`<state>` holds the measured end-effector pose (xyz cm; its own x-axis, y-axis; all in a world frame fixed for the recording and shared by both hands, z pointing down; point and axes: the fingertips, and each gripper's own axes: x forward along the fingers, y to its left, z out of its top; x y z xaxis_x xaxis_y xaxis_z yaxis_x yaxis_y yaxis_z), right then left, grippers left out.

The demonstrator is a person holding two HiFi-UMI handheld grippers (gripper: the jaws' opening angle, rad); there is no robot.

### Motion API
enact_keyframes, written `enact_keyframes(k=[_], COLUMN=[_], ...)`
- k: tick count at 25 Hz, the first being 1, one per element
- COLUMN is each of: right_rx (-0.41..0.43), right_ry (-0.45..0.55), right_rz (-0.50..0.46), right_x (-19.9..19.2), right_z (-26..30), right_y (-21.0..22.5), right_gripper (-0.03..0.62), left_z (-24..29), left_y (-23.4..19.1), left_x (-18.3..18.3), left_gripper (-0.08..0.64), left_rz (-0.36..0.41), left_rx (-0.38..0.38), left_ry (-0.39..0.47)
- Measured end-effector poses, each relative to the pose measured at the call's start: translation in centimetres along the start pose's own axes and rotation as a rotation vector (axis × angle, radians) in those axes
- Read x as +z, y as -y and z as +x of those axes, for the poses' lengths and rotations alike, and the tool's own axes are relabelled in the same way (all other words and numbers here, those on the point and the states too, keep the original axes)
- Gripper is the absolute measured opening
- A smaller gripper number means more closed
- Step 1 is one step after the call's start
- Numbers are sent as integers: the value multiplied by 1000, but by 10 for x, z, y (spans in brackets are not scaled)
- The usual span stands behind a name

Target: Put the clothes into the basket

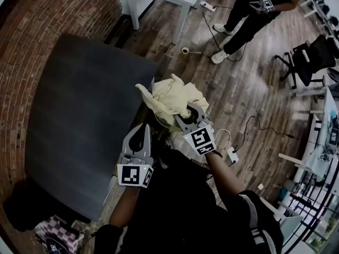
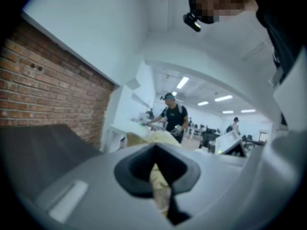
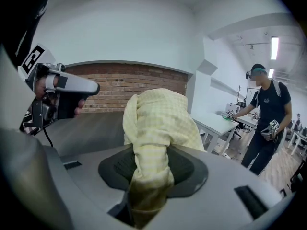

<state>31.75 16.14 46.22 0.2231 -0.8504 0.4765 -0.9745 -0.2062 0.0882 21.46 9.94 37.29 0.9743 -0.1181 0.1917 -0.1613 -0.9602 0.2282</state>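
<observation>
While the right gripper (image 3: 152, 174) clamps a bunched yellow checked garment (image 1: 172, 95), the left gripper (image 2: 156, 176) pinches a thin strip of it. Each gripper's cube bears a black-and-white square marker (image 1: 200, 139). The garment is held up just off the right edge of the dark table (image 1: 79, 115), over the wood floor (image 1: 249, 89).

No readable text in view

Square black-and-white markers on the left gripper (image 1: 144, 132) and right gripper (image 1: 188, 112) show patterns only, no letters or numbers.
</observation>
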Motion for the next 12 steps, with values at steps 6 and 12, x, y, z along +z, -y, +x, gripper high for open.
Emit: enact_keyframes(k=[6, 12], right_rx=[-48, -71], right_ry=[-26, -37], right_rz=[24, 61], right_x=[-19, -43], right_z=[19, 43], right_y=[17, 22], right_gripper=[153, 153], left_z=[31, 46], left_y=[-1, -18], left_x=[-1, -2], left_gripper=[5, 5], left_rz=[-6, -7], left_rx=[-76, -88], left_ry=[-11, -6])
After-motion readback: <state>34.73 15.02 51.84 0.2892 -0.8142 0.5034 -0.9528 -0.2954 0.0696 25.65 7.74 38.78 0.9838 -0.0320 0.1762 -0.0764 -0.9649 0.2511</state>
